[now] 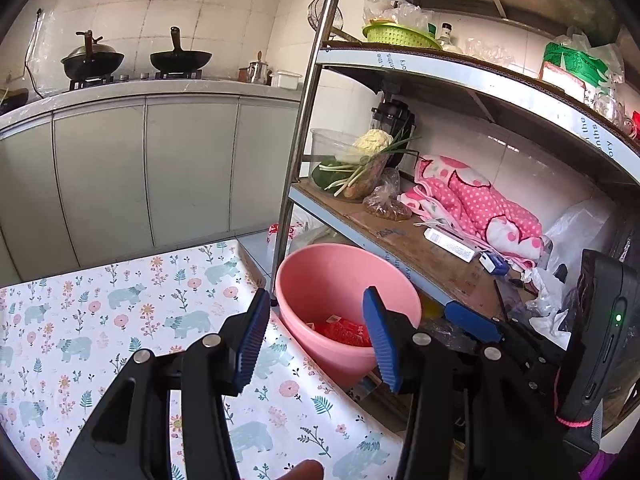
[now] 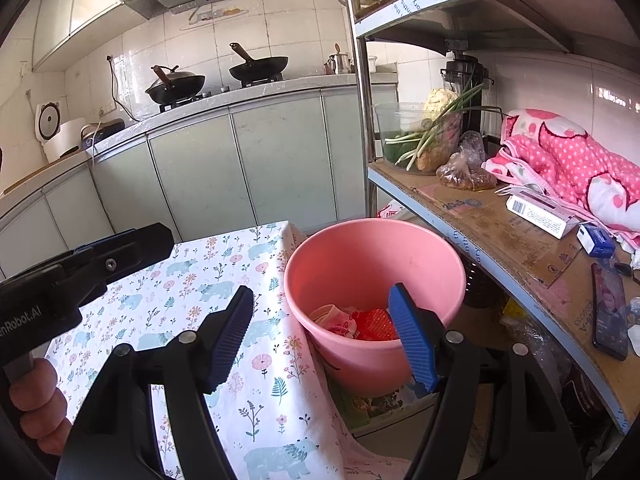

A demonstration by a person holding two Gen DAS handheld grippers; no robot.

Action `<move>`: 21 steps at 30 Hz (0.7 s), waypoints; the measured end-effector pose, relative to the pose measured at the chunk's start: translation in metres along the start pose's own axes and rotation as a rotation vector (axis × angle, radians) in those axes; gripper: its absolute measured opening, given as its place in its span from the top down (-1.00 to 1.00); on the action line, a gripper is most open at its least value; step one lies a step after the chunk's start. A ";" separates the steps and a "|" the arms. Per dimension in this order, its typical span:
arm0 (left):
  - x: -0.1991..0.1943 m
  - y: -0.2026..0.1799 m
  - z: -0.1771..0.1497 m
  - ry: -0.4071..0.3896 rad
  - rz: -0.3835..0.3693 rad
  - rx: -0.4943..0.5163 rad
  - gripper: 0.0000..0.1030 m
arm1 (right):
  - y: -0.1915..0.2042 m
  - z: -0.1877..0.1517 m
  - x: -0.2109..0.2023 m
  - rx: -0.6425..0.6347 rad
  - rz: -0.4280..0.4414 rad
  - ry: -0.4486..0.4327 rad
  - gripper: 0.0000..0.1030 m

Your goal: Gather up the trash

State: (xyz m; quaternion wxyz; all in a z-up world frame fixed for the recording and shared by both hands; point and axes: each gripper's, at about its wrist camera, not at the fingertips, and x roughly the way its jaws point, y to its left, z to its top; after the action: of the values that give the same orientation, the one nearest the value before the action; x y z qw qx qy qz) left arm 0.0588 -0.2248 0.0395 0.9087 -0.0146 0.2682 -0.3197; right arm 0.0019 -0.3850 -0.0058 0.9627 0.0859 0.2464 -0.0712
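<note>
the trash (image 2: 362, 322) lies at the bottom of the pink plastic bucket (image 2: 372, 256): a red crinkled wrapper and a pale crumpled one beside it, both loose and flat against the smooth round wall. the bucket stands just past the right edge of your desk (image 2: 224, 276), tucked between that edge and the metal shelf rack (image 2: 516, 232), its rim near the rack's upright post (image 1: 304, 120). the desk wears a soft floral cloth with blue bears that drapes over the edge toward the bucket. open room lies to the left over the cloth; the right is crowded by the cardboard-lined shelf with a pink dotted blanket (image 2: 576, 160), small boxes and a phone (image 2: 610, 312).

your right gripper (image 2: 324, 336) has its ribbed blue fingers spread wide, nothing between them, the right one over the bucket's mouth. your left gripper (image 1: 316, 340) likewise has its fingers spread and empty, above the desk's edge and the bucket's rim.
</note>
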 end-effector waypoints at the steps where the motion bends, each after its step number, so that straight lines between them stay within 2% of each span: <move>1: -0.001 0.000 0.000 -0.001 0.001 -0.001 0.07 | 0.001 -0.001 0.000 -0.002 -0.001 0.000 -0.38; 21: -0.012 0.010 -0.003 -0.022 0.016 -0.021 0.08 | 0.014 -0.007 0.001 -0.045 -0.023 0.014 -0.38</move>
State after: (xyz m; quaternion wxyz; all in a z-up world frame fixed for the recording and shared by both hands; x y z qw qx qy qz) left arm 0.0551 -0.2093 0.0403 0.9140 -0.0256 0.2614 -0.3093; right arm 0.0019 -0.3696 -0.0107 0.9617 0.0617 0.2559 -0.0762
